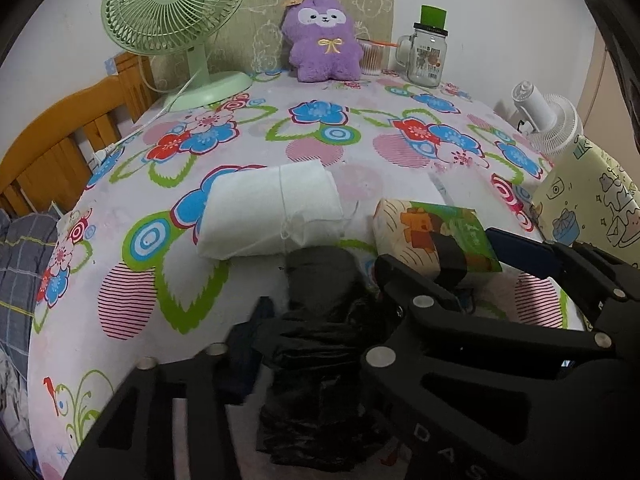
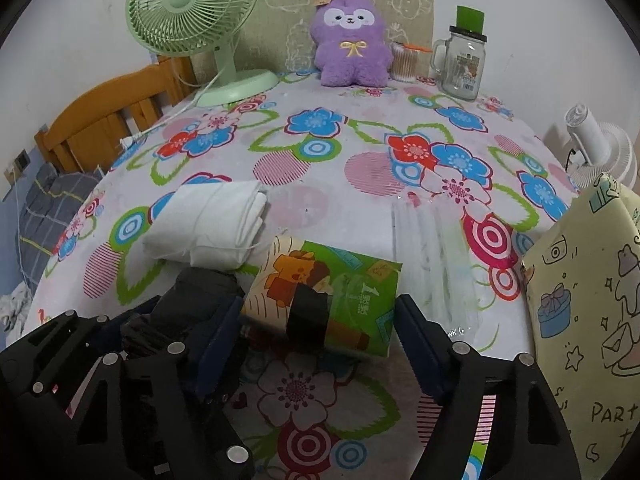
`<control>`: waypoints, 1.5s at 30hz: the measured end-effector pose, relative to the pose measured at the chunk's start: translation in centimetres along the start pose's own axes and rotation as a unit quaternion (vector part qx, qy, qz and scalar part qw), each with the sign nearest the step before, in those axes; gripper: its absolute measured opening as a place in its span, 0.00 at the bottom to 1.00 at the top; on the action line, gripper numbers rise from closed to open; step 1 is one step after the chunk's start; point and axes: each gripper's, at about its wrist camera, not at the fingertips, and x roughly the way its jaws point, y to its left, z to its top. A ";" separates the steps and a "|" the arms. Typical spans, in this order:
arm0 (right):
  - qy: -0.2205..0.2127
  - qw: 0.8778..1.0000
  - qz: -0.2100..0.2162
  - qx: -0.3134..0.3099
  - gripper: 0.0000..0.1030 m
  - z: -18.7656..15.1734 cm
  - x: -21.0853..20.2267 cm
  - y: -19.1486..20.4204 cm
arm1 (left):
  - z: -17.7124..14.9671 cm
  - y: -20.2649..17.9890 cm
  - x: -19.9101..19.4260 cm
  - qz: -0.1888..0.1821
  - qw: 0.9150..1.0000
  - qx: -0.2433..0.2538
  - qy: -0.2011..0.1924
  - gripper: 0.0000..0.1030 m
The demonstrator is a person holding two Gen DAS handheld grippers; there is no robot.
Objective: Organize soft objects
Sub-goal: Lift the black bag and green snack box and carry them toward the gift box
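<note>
A black bundle of plastic bags (image 1: pixel 320 280) lies near the table's front edge, and my left gripper (image 1: pixel 320 316) is shut on it, pads against both sides. Right of it lies a green and cream tissue pack (image 2: pixel 344 292) with a black band. My right gripper (image 2: pixel 320 308) straddles the pack's near end, open, its pads close beside the pack without squeezing it. A folded white cloth (image 1: pixel 272 208) rests just behind the bundle. A purple plush toy (image 2: pixel 352 40) sits upright at the back.
A green desk fan (image 1: pixel 176 12), a glass mug jar (image 1: pixel 428 52) and a cotton-swab tub (image 1: pixel 374 58) line the back. A clear plastic wrapper (image 2: pixel 432 248) lies right of the pack. A yellow gift bag (image 2: pixel 592 300) and a white fan (image 2: pixel 600 148) stand at the right; a wooden bed frame (image 1: pixel 60 140) at the left.
</note>
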 end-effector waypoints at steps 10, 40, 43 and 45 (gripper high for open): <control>-0.007 1.000 0.000 -0.001 0.74 -0.2 -0.5 0.0 | -0.2 -0.3 -0.6 -0.002 1.000 0.003 -0.008 0.38; -0.091 0.996 -0.009 0.000 0.74 -1.8 -9.5 -0.5 | -1.1 -2.5 -8.4 0.008 0.996 0.006 -0.088 0.38; -0.100 0.995 -0.010 -0.002 0.74 -1.9 -10.5 -0.7 | -1.3 -2.9 -9.2 0.009 0.995 0.006 -0.096 0.38; -0.105 0.994 -0.012 -0.003 0.74 -2.0 -11.2 -0.7 | -1.3 -3.1 -9.7 0.009 0.995 0.006 -0.100 0.38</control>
